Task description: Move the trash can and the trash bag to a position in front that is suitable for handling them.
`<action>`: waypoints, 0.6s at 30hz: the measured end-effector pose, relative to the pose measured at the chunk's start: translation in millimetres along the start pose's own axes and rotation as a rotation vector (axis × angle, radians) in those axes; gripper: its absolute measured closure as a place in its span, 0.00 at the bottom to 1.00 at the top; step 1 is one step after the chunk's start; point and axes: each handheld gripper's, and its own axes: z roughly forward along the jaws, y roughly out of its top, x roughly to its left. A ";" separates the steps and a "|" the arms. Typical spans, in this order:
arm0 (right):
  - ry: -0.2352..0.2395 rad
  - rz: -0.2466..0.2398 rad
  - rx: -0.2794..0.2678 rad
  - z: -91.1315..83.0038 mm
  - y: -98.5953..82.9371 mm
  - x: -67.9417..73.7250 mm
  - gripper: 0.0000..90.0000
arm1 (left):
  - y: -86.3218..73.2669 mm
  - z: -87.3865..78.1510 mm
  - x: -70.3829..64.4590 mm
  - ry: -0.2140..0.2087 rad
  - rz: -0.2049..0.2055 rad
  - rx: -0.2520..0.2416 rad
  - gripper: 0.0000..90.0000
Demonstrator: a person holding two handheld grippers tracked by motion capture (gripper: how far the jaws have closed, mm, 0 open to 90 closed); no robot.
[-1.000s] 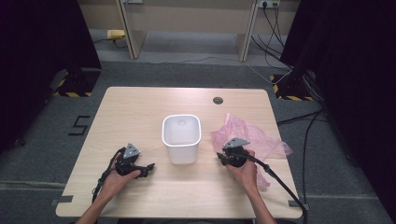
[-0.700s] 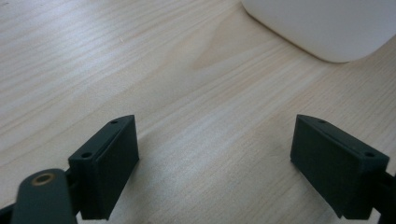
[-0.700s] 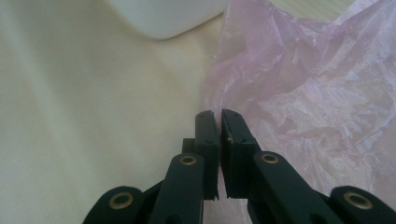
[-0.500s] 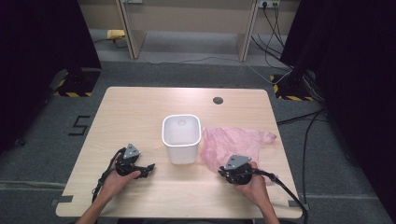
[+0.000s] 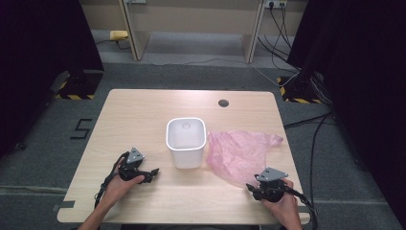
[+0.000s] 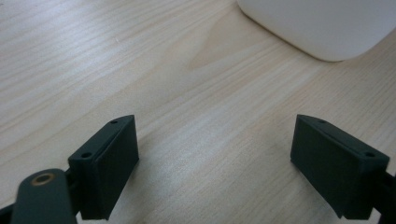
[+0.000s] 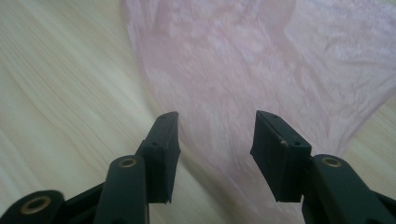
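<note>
High view: pink plastic bag (image 5: 242,153) flat right of white bin (image 5: 186,142); both hand-held grippers, left (image 5: 152,172) and right (image 5: 251,188), jaws apart, empty. Likely next: pinch bag edge.

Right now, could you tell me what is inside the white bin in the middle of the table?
From the high view, the white bin looks empty: only its pale inner floor shows through the open top. The near inner wall is hidden by the rim, so anything small against it cannot be seen.

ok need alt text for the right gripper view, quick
Two black gripper jaws stand open over the near edge of a thin pink plastic bag lying flat and wrinkled on a light wooden table. Nothing is held between them.
</note>
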 end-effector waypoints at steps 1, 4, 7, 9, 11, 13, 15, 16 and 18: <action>-0.005 -0.014 0.021 1.6 -1.9 -3.8 0.59 | 0.1 0.0 0.1 0.000 0.002 0.000 0.16; -0.026 -0.035 0.017 5.3 -1.4 -19.7 0.62 | 0.1 0.1 0.1 -0.001 0.002 0.000 0.16; -0.051 -0.068 0.017 9.5 0.9 -36.4 0.62 | 0.1 0.2 -0.1 -0.001 0.001 -0.001 0.16; -0.101 -0.049 0.029 11.8 1.9 -49.3 0.62 | 0.2 0.2 -0.1 -0.001 0.001 -0.001 0.16; -0.143 -0.053 0.040 12.2 4.2 -57.3 0.58 | 0.3 0.4 -0.1 0.000 0.001 -0.001 0.16; -0.138 -0.001 -0.013 8.4 7.1 -59.6 0.56 | 0.3 0.4 -0.2 0.000 0.000 -0.001 0.16; -0.169 0.048 -0.030 3.8 12.7 -57.2 0.53 | 0.3 0.4 -0.2 0.000 0.000 0.000 0.16; -0.176 0.059 -0.041 2.0 16.2 -54.3 0.51 | 0.4 0.5 -0.3 0.000 -0.001 0.000 0.16; -0.165 0.097 -0.098 -0.1 24.6 -45.3 0.48 | 0.4 0.5 -0.4 0.000 0.000 0.000 0.16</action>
